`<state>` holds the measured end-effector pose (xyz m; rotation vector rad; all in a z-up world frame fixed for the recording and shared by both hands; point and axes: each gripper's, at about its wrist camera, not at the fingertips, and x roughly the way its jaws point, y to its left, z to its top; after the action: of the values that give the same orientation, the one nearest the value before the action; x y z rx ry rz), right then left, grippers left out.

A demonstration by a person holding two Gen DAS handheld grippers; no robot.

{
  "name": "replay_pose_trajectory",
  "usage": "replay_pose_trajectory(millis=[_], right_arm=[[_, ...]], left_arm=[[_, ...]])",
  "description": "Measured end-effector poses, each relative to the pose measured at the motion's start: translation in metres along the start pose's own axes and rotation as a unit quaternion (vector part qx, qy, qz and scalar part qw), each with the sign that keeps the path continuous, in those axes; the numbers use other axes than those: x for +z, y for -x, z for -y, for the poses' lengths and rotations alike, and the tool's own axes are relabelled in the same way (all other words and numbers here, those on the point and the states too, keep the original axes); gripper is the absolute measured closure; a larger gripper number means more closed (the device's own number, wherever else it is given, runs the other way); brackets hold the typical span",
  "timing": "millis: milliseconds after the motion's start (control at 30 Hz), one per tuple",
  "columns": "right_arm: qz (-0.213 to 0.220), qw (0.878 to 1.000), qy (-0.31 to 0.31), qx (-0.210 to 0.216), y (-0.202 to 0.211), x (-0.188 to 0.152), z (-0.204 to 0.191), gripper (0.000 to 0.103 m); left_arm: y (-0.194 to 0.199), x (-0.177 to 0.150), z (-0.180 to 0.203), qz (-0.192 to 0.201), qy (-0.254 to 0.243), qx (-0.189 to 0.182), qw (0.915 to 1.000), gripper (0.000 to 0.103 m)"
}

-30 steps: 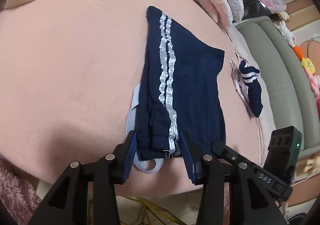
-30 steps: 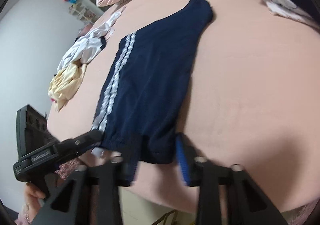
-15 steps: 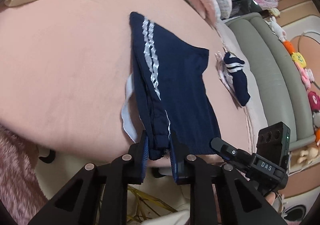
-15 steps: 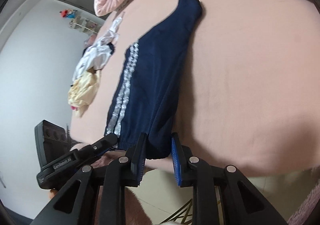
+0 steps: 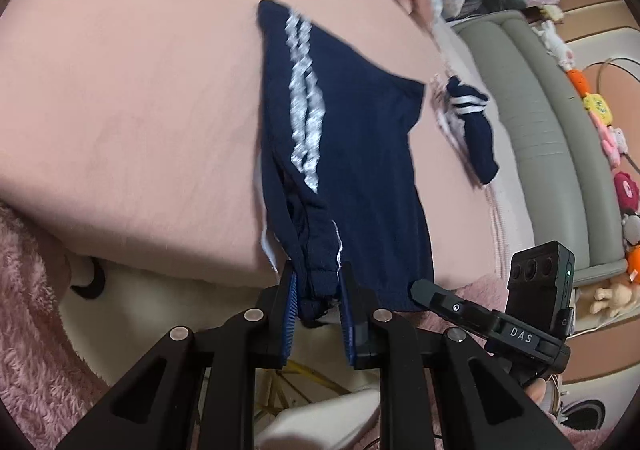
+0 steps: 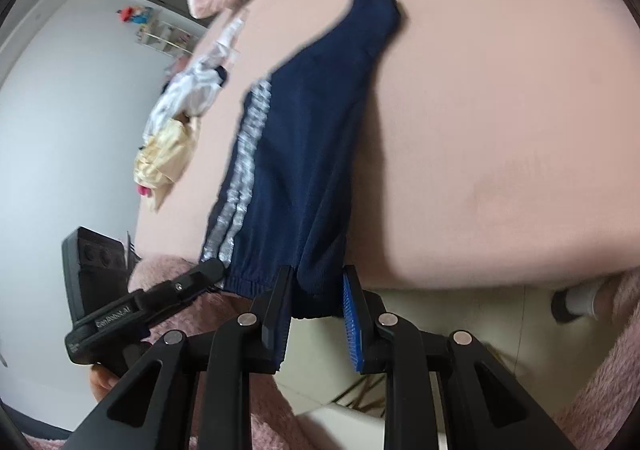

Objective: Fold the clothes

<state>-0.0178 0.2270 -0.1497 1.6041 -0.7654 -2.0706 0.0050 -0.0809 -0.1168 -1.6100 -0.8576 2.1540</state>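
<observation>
Navy shorts, silver side stripes, near hem bunched, lifted

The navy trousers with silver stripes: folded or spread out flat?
Folded lengthwise. The navy trousers with silver stripes lie as one narrow band on the pink bed, near hem bunched in both tongs.

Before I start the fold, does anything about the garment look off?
Yes. The navy shorts have a white strip sticking out under their left edge near the left gripper, maybe lining or cord. The right gripper holds the other waistband corner; nothing looks torn.
</observation>
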Motion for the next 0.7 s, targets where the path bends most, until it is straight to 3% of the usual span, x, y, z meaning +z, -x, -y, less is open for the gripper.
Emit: replay_pose_trajectory(millis=[100,367,433,700], right_arm=[[-0.009,1.0,-0.005,-0.004,-0.006,-0.001,0.005,0.081],[0.05,0.997,0.03,0.053,0.026,0.02,-0.022,0.081],[0.055,0.996,0.038,0.055,0.029,0.032,-0.028,0.081],[0.063,0.996,0.022,0.057,0.017,0.099,-0.031,0.081]], left_arm=[[0.006,0.0,-0.003,0.009,0.01,-0.023,0.9996,0.086],[0.032,0.02,0.011,0.035,-0.005,-0.054,0.9979,0.086],[0.033,0.035,0.02,0.039,-0.019,-0.061,0.9972,0.086],[0.011,0.106,0.015,0.033,0.027,-0.09,0.995,0.086]])
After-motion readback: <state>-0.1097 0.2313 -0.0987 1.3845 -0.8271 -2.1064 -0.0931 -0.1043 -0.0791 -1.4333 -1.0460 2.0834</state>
